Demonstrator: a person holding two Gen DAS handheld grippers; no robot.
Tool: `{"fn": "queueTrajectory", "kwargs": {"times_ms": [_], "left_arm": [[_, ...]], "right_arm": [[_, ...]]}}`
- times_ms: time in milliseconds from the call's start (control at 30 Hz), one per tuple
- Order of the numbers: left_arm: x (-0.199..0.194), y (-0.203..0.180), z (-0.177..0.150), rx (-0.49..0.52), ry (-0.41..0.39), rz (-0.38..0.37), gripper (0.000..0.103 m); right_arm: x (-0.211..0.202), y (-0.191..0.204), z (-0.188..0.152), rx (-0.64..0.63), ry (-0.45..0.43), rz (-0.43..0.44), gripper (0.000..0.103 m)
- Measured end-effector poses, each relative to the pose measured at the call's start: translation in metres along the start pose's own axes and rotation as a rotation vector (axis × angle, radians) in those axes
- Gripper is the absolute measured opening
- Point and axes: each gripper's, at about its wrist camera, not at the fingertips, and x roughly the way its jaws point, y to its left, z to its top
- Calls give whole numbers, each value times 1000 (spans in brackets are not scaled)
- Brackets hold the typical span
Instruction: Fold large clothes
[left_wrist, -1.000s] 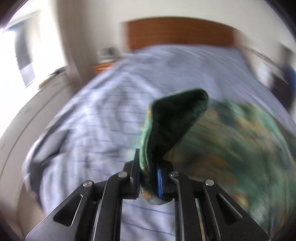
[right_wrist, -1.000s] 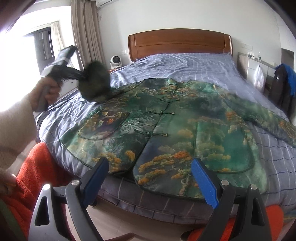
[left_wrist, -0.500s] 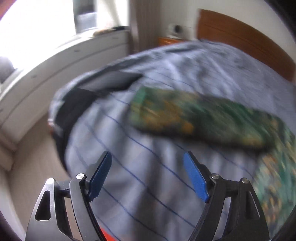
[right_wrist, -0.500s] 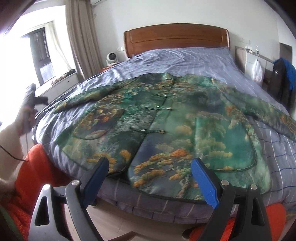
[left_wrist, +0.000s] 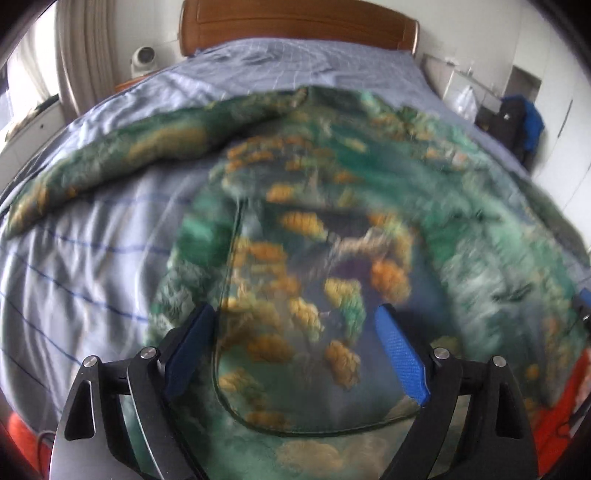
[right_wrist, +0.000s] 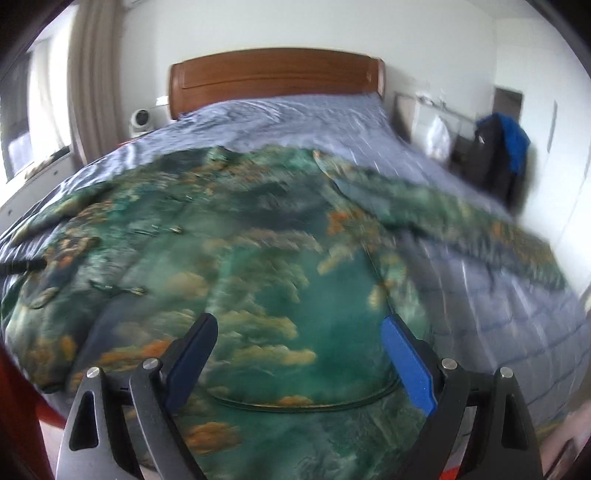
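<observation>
A large green jacket (left_wrist: 332, 229) with orange and gold landscape print lies spread face up on the bed (left_wrist: 85, 266). Its left sleeve (left_wrist: 122, 158) stretches out to the left. My left gripper (left_wrist: 295, 328) hovers over the jacket's lower left front panel, its jaws still opening, nothing between its blue pads. In the right wrist view the same jacket (right_wrist: 258, 266) fills the middle, its right sleeve (right_wrist: 461, 221) running off to the right. My right gripper (right_wrist: 299, 336) stands open above the lower right front panel and holds nothing.
The bed has a pale blue checked cover (right_wrist: 295, 114) and a wooden headboard (right_wrist: 277, 77). A small white fan (right_wrist: 142, 118) stands left of it by the curtain (right_wrist: 96, 85). Dark and blue clothes (right_wrist: 502, 147) hang at the right. Orange-red fabric (left_wrist: 565, 402) shows at the near edge.
My left gripper let go of the left sleeve, which now lies flat, opened wide and swung right and down over the jacket's front. My right gripper moved closer to the jacket, still open.
</observation>
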Motion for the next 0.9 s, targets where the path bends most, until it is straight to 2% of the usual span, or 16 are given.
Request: {"fn": "queueTrajectory", "kwargs": {"times_ms": [133, 300, 400, 533, 900], "left_arm": [[2, 0, -11, 17, -45, 10, 102], [11, -5, -15, 35, -46, 49, 103], [11, -7, -17, 39, -42, 69, 103], [12, -7, -19, 42, -27, 77, 103], [12, -8, -16, 63, 9, 64, 103]], "right_arm": [[10, -8, -24, 107, 12, 17, 90], [7, -1, -25, 87, -16, 44, 91], [12, 1, -27, 83, -2, 52, 92], [15, 0, -28, 95, -4, 71, 95], [14, 2, -28, 88, -13, 72, 95]]}}
